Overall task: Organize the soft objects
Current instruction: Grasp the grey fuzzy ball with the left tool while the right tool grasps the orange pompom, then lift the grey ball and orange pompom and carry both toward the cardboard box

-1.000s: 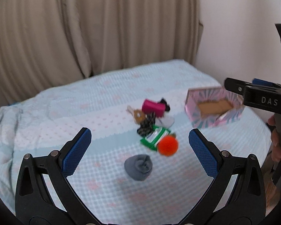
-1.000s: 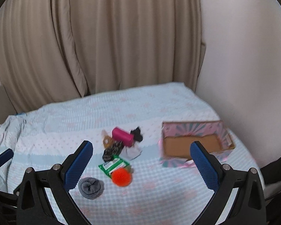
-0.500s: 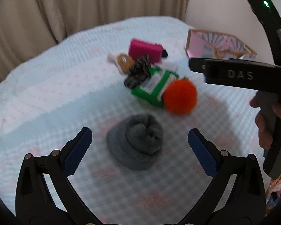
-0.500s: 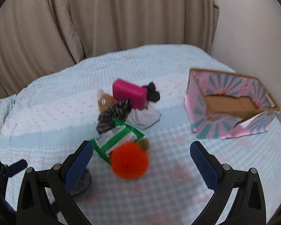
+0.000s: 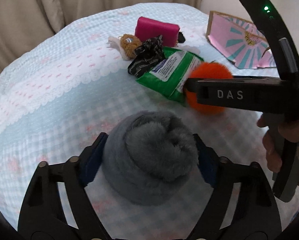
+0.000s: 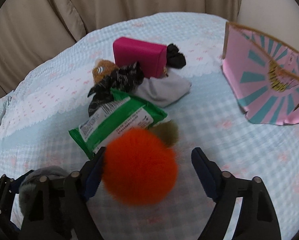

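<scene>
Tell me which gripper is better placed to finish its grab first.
Left. The left gripper has both pads against the grey rolled sock; the right gripper, closing too, touches the orange pompom on one side only.

Fuzzy grey sock bundle [image 5: 149, 156], fluffy orange pompom [image 6: 139, 166], glossy green plastic packet [image 6: 117, 118]

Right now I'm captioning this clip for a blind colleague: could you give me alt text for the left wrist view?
The left gripper, jaws just closing, straddles a grey rolled sock on a pale blue bedspread. Behind it, the right gripper reaches an orange pompom, beside a green packet and a pink box.
</scene>
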Motion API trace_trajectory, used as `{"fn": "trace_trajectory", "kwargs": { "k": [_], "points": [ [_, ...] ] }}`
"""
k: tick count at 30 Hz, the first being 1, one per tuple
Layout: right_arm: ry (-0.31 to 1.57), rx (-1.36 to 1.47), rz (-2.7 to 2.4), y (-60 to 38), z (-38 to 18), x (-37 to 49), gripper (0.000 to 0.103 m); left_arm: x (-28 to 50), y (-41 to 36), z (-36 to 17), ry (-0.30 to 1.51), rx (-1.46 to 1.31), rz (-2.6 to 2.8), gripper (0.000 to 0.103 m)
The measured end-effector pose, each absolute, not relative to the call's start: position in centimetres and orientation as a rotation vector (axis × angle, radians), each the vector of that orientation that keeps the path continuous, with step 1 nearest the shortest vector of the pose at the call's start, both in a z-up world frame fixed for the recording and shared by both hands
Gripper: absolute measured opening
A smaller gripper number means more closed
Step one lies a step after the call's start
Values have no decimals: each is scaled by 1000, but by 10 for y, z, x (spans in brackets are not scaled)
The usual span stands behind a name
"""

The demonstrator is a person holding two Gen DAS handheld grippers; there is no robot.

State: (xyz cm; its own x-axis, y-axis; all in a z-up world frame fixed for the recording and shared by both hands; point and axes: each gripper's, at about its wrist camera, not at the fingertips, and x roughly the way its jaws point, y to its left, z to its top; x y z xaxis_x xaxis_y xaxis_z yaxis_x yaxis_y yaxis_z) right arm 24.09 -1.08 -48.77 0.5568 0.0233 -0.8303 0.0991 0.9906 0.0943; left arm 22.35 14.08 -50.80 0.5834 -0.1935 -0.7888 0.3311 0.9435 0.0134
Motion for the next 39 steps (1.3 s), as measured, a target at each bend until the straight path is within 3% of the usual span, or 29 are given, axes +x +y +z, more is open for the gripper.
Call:
{"fn": "trace_trajectory", "kwargs": {
  "k": [3,10,14,26,39],
  "points": [
    [1000,144,-25,-10,-495,244,66,230,144,-512,910,140,-306,76],
    [1009,154,14,-7,-499,247,53,236,141,-513,928,136,-334,58],
    [1031,157,25,-6,-503,247,38,238,145,-511,936,114,-349,52],
    [1006,152,0,-12,-473,235,34,241,155,-477,926,45,-327,44],
    [920,131,-28,-23,-338,206,34,241,152,-336,826,-26,-275,44]
  ]
}}
